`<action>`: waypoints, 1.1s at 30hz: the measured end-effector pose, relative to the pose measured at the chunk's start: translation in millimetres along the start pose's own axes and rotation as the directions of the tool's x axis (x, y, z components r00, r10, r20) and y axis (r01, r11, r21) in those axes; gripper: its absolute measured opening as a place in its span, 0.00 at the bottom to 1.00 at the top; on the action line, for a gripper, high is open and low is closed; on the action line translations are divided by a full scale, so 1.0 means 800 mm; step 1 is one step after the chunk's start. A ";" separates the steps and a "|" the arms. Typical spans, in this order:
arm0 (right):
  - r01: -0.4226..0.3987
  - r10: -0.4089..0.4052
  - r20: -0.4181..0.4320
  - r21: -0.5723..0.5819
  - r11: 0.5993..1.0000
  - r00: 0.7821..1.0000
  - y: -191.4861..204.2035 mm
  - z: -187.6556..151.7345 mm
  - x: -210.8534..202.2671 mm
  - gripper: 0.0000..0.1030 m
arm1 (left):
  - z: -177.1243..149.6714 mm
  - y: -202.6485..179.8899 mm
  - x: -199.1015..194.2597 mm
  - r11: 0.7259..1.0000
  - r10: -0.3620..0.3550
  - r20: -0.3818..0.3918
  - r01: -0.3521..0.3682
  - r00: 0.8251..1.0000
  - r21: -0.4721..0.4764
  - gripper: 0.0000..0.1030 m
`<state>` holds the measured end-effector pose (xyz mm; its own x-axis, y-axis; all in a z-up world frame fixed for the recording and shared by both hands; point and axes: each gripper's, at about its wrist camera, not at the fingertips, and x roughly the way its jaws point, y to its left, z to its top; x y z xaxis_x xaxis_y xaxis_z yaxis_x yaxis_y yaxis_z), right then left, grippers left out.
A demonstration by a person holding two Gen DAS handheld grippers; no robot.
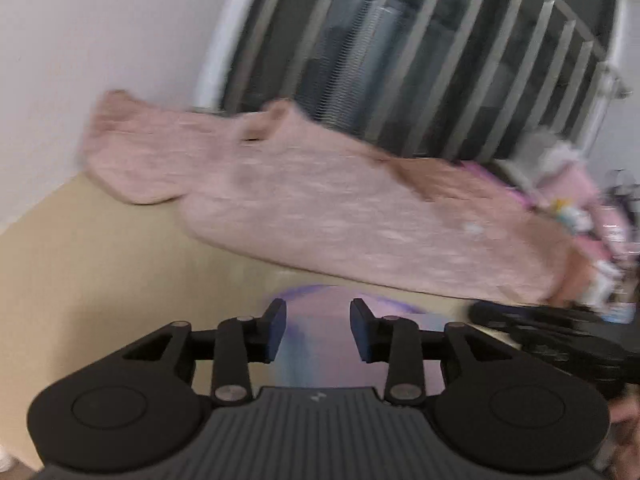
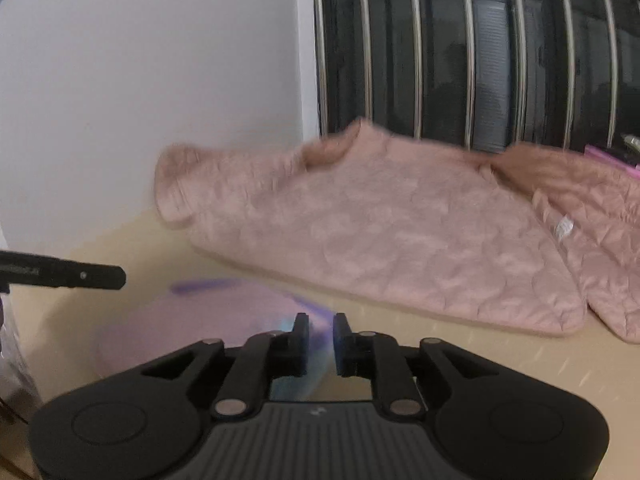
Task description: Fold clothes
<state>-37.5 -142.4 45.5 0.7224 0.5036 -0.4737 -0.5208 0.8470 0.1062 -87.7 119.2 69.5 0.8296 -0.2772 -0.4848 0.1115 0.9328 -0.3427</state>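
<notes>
Two wrist views of a clothes-folding sequence on a pale beige bench point(image 2: 500, 364). A pink quilted padded jacket point(image 2: 400, 240) is lying spread flat toward the far edge of the bench, its collar toward the barred dark window point(image 2: 460, 52) and one sleeve reaching to the far left corner by the white wall point(image 1: 100, 32). A smaller pale lilac garment with purple trim point(image 2: 192, 320), apparently already folded though motion blur is hiding its detail, is resting near the front edge.

The left claw point(image 1: 318, 330) is standing moderately open above the lilac garment, nothing between its blue pads point(image 1: 276, 332). The right claw point(image 2: 320, 346) is showing only a narrow gap, also empty, over the right end of the same garment; the left tool's black tip point(image 2: 80, 276) is entering the right view from the left.

Likely hazards: both claws are sitting close over the lilac piece, so a low sweep toward the jacket may be dragging it and undoing its fold. The right claw's narrow gap may be failing to admit the jacket's thick padding, causing a pinch of one layer only. The jacket's far sleeve, close against the wall, may be bunching when lifted.
</notes>
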 end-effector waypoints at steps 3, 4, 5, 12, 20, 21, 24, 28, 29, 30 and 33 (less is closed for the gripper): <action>-0.113 0.113 -0.020 0.004 0.994 0.993 0.018 0.006 0.016 0.10 | -0.017 -0.022 0.024 0.998 -0.040 -0.068 0.043 0.997 0.044 0.33; -0.114 0.114 -0.049 -0.004 0.993 0.992 0.024 0.003 0.028 0.10 | -0.026 -0.026 0.036 0.998 -0.012 -0.106 0.018 0.994 0.057 0.31; -0.103 0.102 -0.082 -0.011 0.995 0.991 0.029 -0.001 0.040 0.10 | -0.035 -0.028 0.045 0.997 0.015 -0.137 -0.004 0.990 0.077 0.30; -0.089 0.099 -0.153 0.068 0.994 0.983 0.018 -0.013 0.055 0.09 | -0.055 -0.029 0.033 0.995 0.023 -0.119 -0.011 0.993 0.104 0.32; -0.083 0.093 -0.156 0.067 0.994 0.983 0.013 -0.022 0.048 0.14 | -0.026 -0.003 0.035 0.997 0.038 -0.142 -0.029 0.989 0.068 0.38; -0.093 0.102 -0.146 0.073 0.993 0.984 0.012 -0.020 0.044 0.14 | -0.019 0.002 0.035 0.997 0.061 -0.123 -0.054 0.991 0.063 0.40; -0.099 0.108 -0.100 0.090 0.991 0.989 0.003 -0.008 0.031 0.21 | -0.001 0.016 0.046 0.995 0.100 -0.122 -0.097 0.987 0.032 0.41; -0.064 0.078 -0.135 0.107 0.992 0.988 -0.011 -0.006 0.034 0.35 | -0.003 0.017 0.062 1.000 0.003 -0.180 -0.003 0.984 0.003 0.47; -0.071 0.089 -0.151 0.121 0.990 0.984 -0.013 -0.010 0.037 0.35 | -0.005 0.015 0.065 1.000 0.005 -0.178 -0.004 0.984 0.002 0.46; -0.074 0.096 -0.164 0.134 0.988 0.982 -0.015 -0.015 0.041 0.35 | -0.007 0.013 0.067 1.000 0.006 -0.175 -0.006 0.985 0.002 0.44; -0.097 0.123 -0.163 0.162 0.982 0.979 -0.013 -0.023 0.049 0.19 | -0.009 0.013 0.076 0.999 -0.024 -0.183 0.018 0.983 -0.033 0.03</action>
<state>-12.3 -134.6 9.9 0.5689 0.5700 -0.5929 -0.5078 0.8105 0.2919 -40.0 110.4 31.0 0.7124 -0.3369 -0.6156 0.1082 0.9195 -0.3780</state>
